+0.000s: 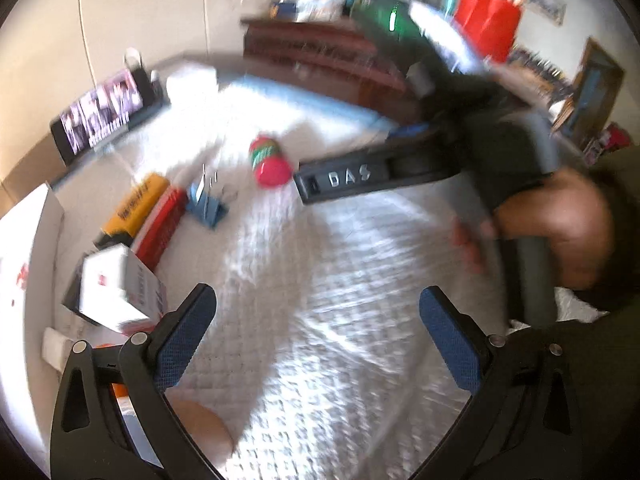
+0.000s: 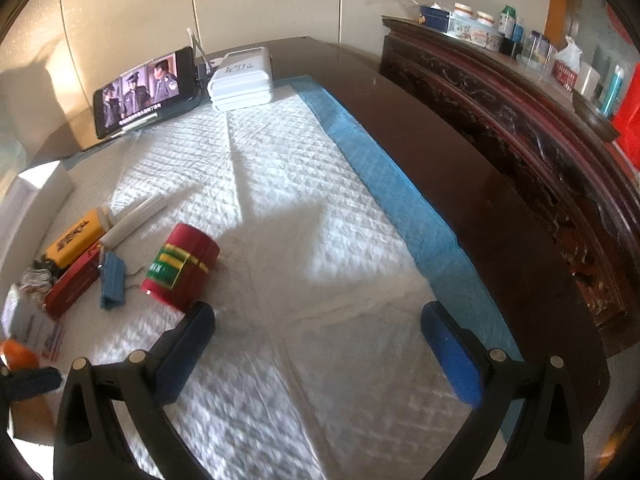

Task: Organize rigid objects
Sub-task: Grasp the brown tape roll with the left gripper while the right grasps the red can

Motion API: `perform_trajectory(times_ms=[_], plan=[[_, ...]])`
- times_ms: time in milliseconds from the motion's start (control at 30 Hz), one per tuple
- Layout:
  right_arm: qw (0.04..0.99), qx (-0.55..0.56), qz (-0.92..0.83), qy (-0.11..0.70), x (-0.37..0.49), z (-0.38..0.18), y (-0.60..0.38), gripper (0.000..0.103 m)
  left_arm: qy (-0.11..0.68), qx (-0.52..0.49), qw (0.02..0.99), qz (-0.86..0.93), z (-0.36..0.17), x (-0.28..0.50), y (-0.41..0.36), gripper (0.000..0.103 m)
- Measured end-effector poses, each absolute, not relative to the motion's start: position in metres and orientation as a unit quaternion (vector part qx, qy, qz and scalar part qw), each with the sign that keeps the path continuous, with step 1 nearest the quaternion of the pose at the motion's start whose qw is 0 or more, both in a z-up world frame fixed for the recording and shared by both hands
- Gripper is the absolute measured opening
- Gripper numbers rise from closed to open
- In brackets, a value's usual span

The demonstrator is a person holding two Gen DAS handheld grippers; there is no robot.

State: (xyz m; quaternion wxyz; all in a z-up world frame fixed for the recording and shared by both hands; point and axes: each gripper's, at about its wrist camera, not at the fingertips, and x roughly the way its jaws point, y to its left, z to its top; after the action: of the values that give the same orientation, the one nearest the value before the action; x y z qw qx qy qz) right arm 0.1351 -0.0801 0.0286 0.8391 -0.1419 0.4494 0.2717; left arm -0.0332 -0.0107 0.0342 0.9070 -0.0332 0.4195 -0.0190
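Note:
A red can with a green and gold label [image 2: 182, 268] lies on its side on the white quilted pad [image 2: 288, 208]; it also shows in the left wrist view [image 1: 269, 160]. Left of it lie a blue binder clip [image 2: 112, 280], a red box [image 2: 72, 282], a yellow box [image 2: 74, 242] and a white tube [image 2: 134, 220]. My right gripper [image 2: 318, 334] is open and empty, just right of the can. My left gripper [image 1: 318, 320] is open and empty above the pad; the view is blurred. The right gripper's body [image 1: 400, 168] and a hand [image 1: 556, 216] cross the left wrist view.
A phone [image 2: 146, 90] showing video stands at the back left beside a stack of white boxes [image 2: 242, 80]. A white carton [image 1: 120, 292] and a white box [image 2: 36, 196] sit at the left edge. A dark carved cabinet [image 2: 520, 128] with bottles runs along the right.

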Motion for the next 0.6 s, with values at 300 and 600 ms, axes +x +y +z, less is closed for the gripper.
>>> perform_trajectory(times_ms=[300,600], plan=[[0.836,-0.18,0.331,0.399,0.122,0.082,-0.074,0.103,0.363,-0.118,0.921,0.078,0.081,-0.103,0.045,0.103],[0.794,-0.182,0.391,0.428,0.128,0.061,-0.053,0.103,0.398,-0.112,0.897,0.156,0.06,-0.13,0.055,0.103]])
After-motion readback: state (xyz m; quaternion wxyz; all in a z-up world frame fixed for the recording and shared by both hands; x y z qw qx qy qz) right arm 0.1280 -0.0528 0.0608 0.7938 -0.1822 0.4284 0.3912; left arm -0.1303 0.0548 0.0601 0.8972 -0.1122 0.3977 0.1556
